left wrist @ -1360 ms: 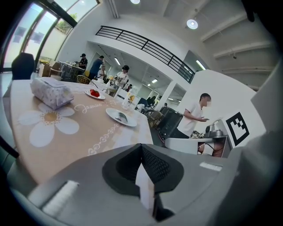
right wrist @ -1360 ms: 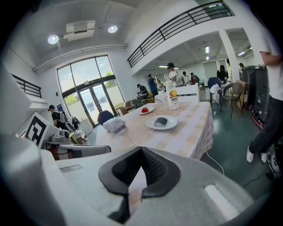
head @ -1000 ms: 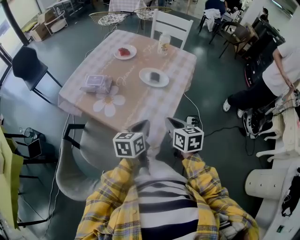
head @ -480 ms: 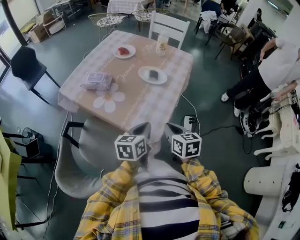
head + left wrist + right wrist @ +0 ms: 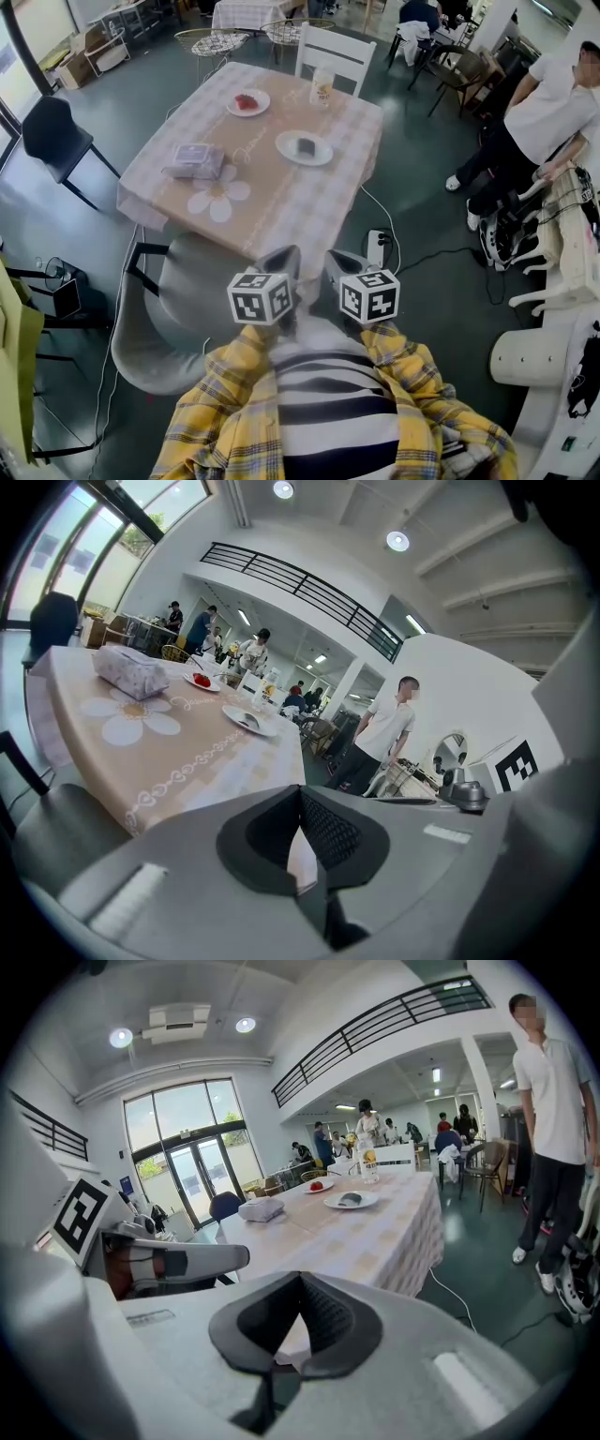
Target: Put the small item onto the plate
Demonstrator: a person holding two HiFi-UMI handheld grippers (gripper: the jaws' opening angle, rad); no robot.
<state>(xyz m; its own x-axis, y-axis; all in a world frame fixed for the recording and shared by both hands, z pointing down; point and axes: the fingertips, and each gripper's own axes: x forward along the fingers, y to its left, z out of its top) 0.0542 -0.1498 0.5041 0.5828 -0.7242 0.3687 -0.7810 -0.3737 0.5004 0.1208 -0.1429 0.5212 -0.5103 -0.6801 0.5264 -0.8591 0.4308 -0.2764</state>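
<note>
Pinkish checked cloth with a big daisy print covers the worktop point(image 5: 300, 211), which takes up the middle of the head view. A grey chair point(image 5: 173, 309) is tucked in at its near edge, a white chair point(image 5: 336, 54) is at the far side, and a black chair point(image 5: 54, 133) stands off to the left. A person point(image 5: 534, 117) in a white top and dark trousers stands over on the right.

Both tools are held side by side close to the wearer's chest, just short of the near edge and pointing toward it. The left tool point(image 5: 281, 255) has its jaws pressed together with nothing between them. Same deal for the right tool point(image 5: 341, 262): jaws together, empty. Both are well apart from anything on the worktop.

On the cloth, a greyish wrapped pack point(image 5: 195, 161) lies toward the left, and a bottle point(image 5: 322, 86) stands upright near the white chair. Roughly mid-worktop, the small dark item point(image 5: 307, 147) sits on a white plate point(image 5: 287, 142). Further back, a second plate point(image 5: 263, 106) carries a red item point(image 5: 247, 101).
</note>
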